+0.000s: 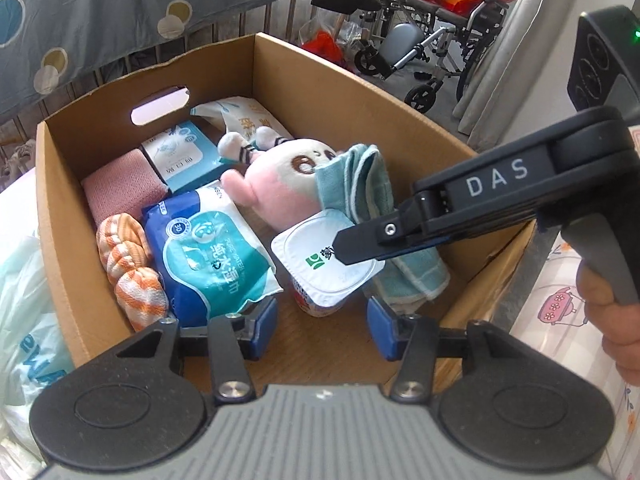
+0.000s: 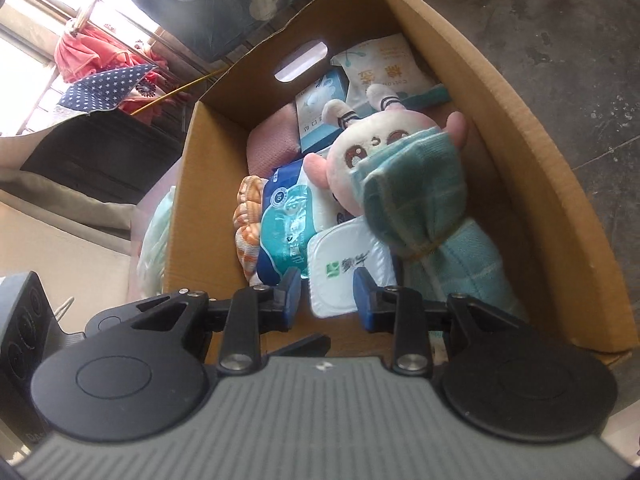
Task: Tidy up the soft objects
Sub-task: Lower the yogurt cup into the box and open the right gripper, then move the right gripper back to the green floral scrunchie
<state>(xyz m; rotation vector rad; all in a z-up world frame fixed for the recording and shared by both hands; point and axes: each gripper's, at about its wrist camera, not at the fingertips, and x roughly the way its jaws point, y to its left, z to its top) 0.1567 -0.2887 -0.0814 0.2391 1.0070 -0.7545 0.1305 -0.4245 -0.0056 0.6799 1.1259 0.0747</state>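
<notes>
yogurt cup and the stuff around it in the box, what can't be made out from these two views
- Yogurt cup, left wrist view: the right gripper covers part of its lid, so contact cannot be told.
- Yogurt cup body, right wrist view: only the lid shows.
- Plush toy, right wrist view: the teal towel hides its lower face.
- Pink cloth, left wrist view: the mask box and wipes pack overlap it.

The right hand-held gripper [image 1: 340,250] reads "DAS"; below it, the blue wipes pack [image 1: 208,252] shows "30".
</notes>
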